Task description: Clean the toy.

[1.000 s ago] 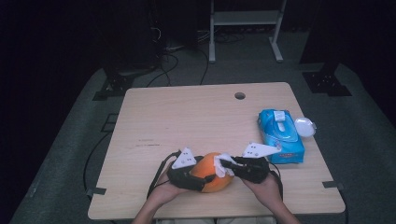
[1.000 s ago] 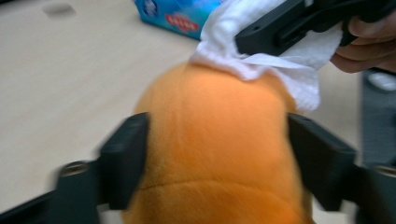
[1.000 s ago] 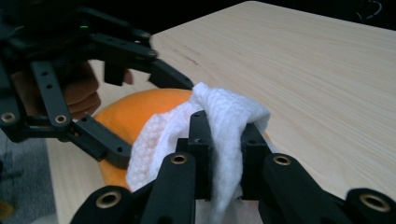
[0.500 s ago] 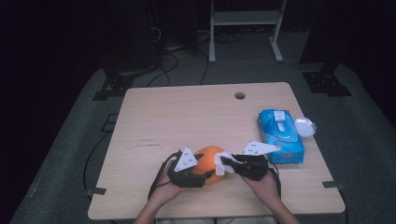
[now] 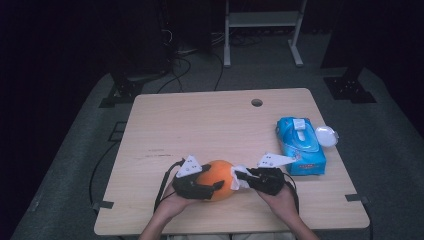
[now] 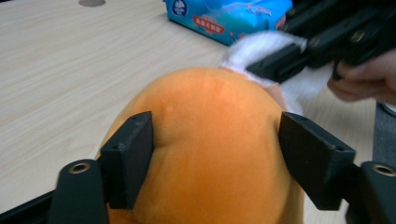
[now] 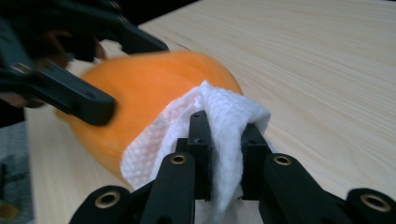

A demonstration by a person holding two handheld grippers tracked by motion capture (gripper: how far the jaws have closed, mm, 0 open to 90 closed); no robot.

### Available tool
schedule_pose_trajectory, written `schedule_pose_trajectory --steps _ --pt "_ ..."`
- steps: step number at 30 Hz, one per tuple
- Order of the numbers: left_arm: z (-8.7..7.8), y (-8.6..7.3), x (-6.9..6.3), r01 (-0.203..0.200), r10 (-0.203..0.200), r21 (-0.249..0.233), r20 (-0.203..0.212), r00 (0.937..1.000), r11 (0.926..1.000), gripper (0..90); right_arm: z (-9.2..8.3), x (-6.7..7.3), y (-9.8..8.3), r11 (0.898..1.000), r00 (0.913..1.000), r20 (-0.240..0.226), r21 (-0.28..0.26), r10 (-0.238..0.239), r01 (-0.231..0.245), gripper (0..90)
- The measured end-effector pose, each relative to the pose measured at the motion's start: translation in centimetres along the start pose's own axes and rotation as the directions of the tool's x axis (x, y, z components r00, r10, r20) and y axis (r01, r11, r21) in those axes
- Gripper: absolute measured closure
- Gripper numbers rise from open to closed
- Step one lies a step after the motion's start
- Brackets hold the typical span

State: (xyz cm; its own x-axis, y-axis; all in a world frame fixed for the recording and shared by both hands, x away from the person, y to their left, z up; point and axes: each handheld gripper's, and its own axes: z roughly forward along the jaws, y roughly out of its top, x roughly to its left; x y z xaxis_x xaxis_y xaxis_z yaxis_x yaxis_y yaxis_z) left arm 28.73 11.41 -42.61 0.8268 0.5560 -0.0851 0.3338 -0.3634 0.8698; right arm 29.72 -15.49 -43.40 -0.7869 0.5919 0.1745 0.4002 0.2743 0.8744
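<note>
The orange fruit (image 5: 216, 179) lies at the near edge of the table (image 5: 210, 125), directly between the two hands, and the wiping in hand turns on that: the fruit is to the left of the right gripper (image 5: 239, 179) and to the right of the left gripper (image 5: 212, 189), so each tool meets it from its own side. In the left gripper view the fruit (image 6: 210, 144) sits between the two jaws with both inner faces against its skin; those jaws have just been opening a little, with the fruit between them, yet the pads look to be bearing on it, so the left gripper (image 6: 215, 161) grasps the fruit and steadies it. In the right gripper view the right gripper (image 7: 223, 140) is clenched on a folded white wipe (image 7: 205, 135), whose free fold is pressed against the fruit (image 7: 140, 93) on the side that faces this hand. The fruit looks slightly longer than wide, its long axis running roughly across the table from one hand to the other. The blue wipe pack (image 5: 300, 145) lies well apart to the right, nearer the right hand. The next stroke probably calls for the wipe to sweep over the curved skin while the left grasp holds.
</note>
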Motion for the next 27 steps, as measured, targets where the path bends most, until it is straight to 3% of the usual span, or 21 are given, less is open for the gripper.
schedule_pose_trajectory --steps 2,3,6,7,8,9,12,13,15,17,19,20,21,22,23,24,25,26,27 --pt "0.0 0.0 -0.1 -0.003 0.003 0.002 0.001 1.0 1.0 29.2 -0.1 0.0 0.0 1.0 0.9999 -0.014 -0.011 0.008 -0.008 78.6" --pt "0.2 0.1 -0.6 -0.037 0.037 0.018 -0.002 0.9993 0.9992 29.7 -0.2 -0.1 0.1 0.999 0.9991 -0.037 -0.03 0.021 -0.022 78.6" --pt "0.1 0.3 -0.8 -0.061 0.061 0.026 0.01 0.9981 0.9978 29.4 -0.1 -0.3 -0.1 1.0 0.9997 -0.018 -0.016 0.018 -0.018 78.6" --pt "-0.4 0.7 -0.6 -0.077 0.076 0.015 0.048 0.9959 0.9969 26.7 0.2 -0.7 -0.6 0.999 0.9993 -0.002 0.001 0.038 -0.038 78.7" --pt "-0.4 0.7 -0.6 -0.077 0.076 0.015 0.048 0.9959 0.9969 24.7 0.2 -0.7 -0.6 0.999 0.9993 -0.002 0.001 0.038 -0.038 78.7" --pt "-0.8 0.9 -0.3 -0.061 0.061 0.0 0.065 0.996 0.9981 24.7 0.3 -0.9 -0.9 0.999 0.999 0.007 0.009 0.045 -0.045 78.6" --pt "-1.0 0.8 0.7 -0.002 0.002 0.027 0.003 1.0 0.9996 14.3 0.5 -1.6 -1.1 0.997 0.9971 0.013 0.008 0.075 -0.075 78.7" --pt "-0.5 0.3 1.3 0.051 -0.053 0.07 0.031 0.9981 0.9962 13.5 0.5 -1.6 -1.1 0.997 0.997 0.005 0.004 0.078 -0.078 78.6" --pt "-0.2 -0.1 1.3 0.048 -0.052 0.087 0.049 0.9974 0.995 14.8 0.5 -1.5 -1.0 0.997 0.9969 -0.005 0.001 0.078 -0.078 78.5" --pt "0.0 -0.5 0.9 -0.005 0.0 0.085 0.058 0.9983 0.9964 19.7 0.5 -1.4 -0.9 0.997 0.9964 -0.029 0.007 0.08 -0.08 78.3" --pt "0.1 -0.6 0.3 -0.079 0.077 0.075 0.031 0.9966 0.994 33.2 0.4 -1.6 -1.0 0.995 0.9942 -0.047 0.001 0.097 -0.097 78.4" --pt "-0.1 -0.4 -0.2 -0.166 0.167 0.066 -0.018 0.9857 0.9839 36.3 0.4 -1.6 -0.9 0.994 0.9932 -0.05 -0.003 0.105 -0.105 78.5" --pt "-0.1 -0.4 -0.2 -0.166 0.167 0.066 -0.018 0.9857 0.9839 37.6 0.4 -1.6 -0.9 0.994 0.9932 -0.05 -0.003 0.105 -0.105 78.5" --pt "0.0 -0.3 -0.4 -0.194 0.196 0.059 -0.037 0.9799 0.9792 38.0 0.2 -1.6 -0.8 0.994 0.9933 -0.048 -0.015 0.105 -0.106 78.5" --pt "0.2 -0.4 -0.9 -0.267 0.272 0.068 -0.088 0.9581 0.9613 38.7 0.1 -1.6 -0.7 0.994 0.9936 -0.046 -0.022 0.103 -0.104 78.4" --pt "0.3 -0.4 -1.1 -0.293 0.299 0.074 -0.093 0.9496 0.9532 38.9 0.0 -1.4 -0.7 0.993 0.9926 -0.057 -0.034 0.108 -0.11 78.4" --pt "0.3 -0.3 -1.2 -0.305 0.312 0.078 -0.095 0.9454 0.9492 38.9 -0.1 -1.3 -0.6 0.993 0.9922 -0.068 -0.043 0.105 -0.108 78.5" --pt "0.3 -0.3 -1.2 -0.305 0.312 0.078 -0.095 0.9454 0.9492 38.8 -0.1 -1.3 -0.6 0.993 0.9922 -0.068 -0.043 0.105 -0.108 78.5" --pt "0.3 -0.3 -1.3 -0.324 0.332 0.088 -0.101 0.938 0.9421 38.8 -0.1 -0.9 -0.4 0.995 0.9939 -0.065 -0.043 0.089 -0.092 78.5"
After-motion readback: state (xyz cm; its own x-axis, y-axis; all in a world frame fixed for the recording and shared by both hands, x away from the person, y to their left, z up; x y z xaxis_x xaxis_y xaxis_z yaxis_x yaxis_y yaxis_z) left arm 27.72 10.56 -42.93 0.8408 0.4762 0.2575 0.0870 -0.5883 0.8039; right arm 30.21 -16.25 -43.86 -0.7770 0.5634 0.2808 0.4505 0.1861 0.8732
